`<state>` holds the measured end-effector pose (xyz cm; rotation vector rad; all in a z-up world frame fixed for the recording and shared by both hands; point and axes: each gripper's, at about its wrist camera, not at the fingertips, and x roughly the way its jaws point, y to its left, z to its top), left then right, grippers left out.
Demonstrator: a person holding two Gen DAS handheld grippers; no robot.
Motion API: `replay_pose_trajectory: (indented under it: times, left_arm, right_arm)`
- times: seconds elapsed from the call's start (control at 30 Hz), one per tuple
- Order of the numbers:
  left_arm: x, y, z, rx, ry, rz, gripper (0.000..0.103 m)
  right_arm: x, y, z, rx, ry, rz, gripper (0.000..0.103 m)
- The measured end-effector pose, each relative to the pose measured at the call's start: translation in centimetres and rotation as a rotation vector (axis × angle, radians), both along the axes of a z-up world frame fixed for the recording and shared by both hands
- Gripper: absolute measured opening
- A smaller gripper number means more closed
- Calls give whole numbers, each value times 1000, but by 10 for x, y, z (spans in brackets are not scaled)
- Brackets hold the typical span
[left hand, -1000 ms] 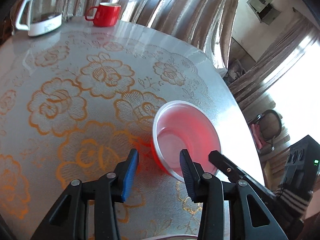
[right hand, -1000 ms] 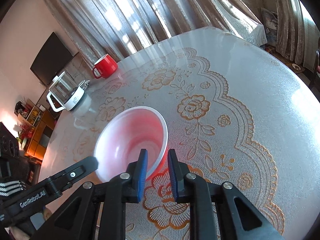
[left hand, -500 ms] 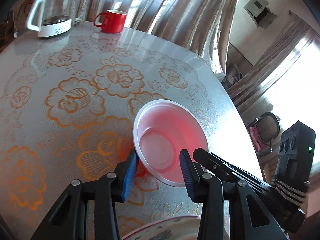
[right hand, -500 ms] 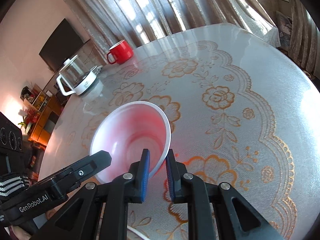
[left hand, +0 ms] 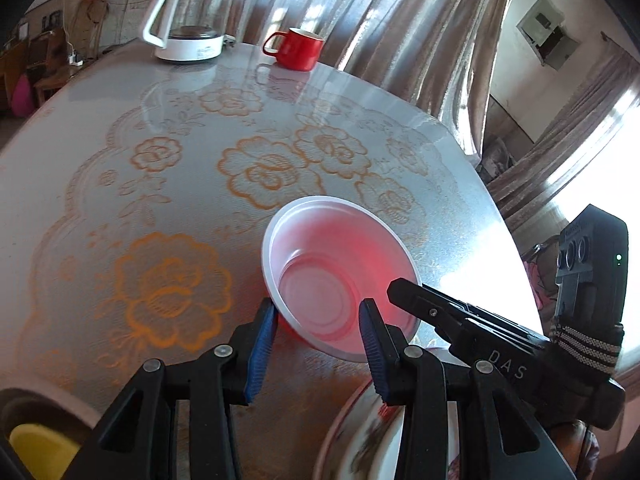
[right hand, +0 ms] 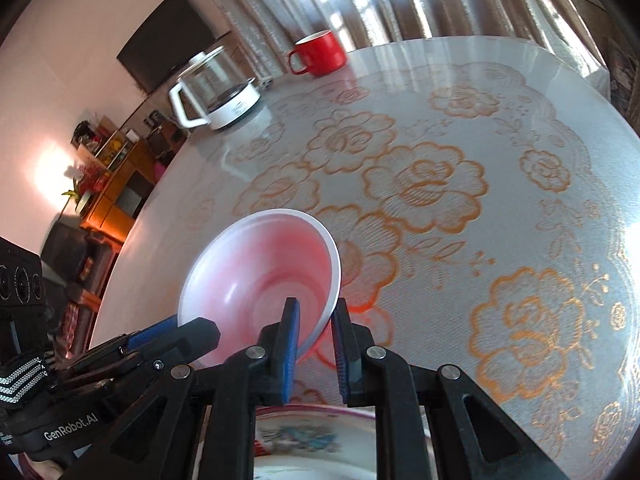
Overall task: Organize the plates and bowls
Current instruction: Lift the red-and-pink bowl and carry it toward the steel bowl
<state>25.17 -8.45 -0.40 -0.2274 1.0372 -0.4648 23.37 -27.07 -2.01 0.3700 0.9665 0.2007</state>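
Observation:
A red plastic bowl with a white inside (left hand: 340, 280) hangs tilted above the table; it also shows in the right wrist view (right hand: 260, 276). My right gripper (right hand: 314, 344) is shut on its near rim, one finger inside and one outside. My left gripper (left hand: 316, 336) is open, its fingers on either side of the bowl's lower edge, not clamping it. A white plate with a flower pattern (left hand: 376, 436) lies under both grippers at the table's near edge, and shows in the right wrist view (right hand: 316, 440).
A round table with an orange-flowered lace cloth (left hand: 180, 208). A glass kettle on a white base (left hand: 192, 20) and a red mug (left hand: 296, 48) stand at the far edge. A yellow object in a dark bowl (left hand: 40, 440) sits at the near left.
Both grippers have drawn back toward the near edge with the bowl lifted and tilted. The patterned plate has come into view under them.

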Motion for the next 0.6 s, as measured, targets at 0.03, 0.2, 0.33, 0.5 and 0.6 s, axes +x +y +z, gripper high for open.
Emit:
replay_pose_trajectory:
  times: [0.03,0.2,0.33,0.5,0.6]
  left_arm:
    - [-2,6,0,1,3,3,42]
    - [-7,25,4,14,9,40,43]
    - [-8,32,6,4,19,48,44]
    - [-10,37,7,-15,28,50,44]
    - [-15,35,9,-7,16,30,42]
  right_arm:
    - [0,6,-1,-3,4,11,15]
    - [1,26,-5,-14,18,32,17]
    - [0,32,-6,-12,24,24,20]
    - [0,36,-4,-14,20,17,20]
    - [-1,41,-5,-25,17,24,19]
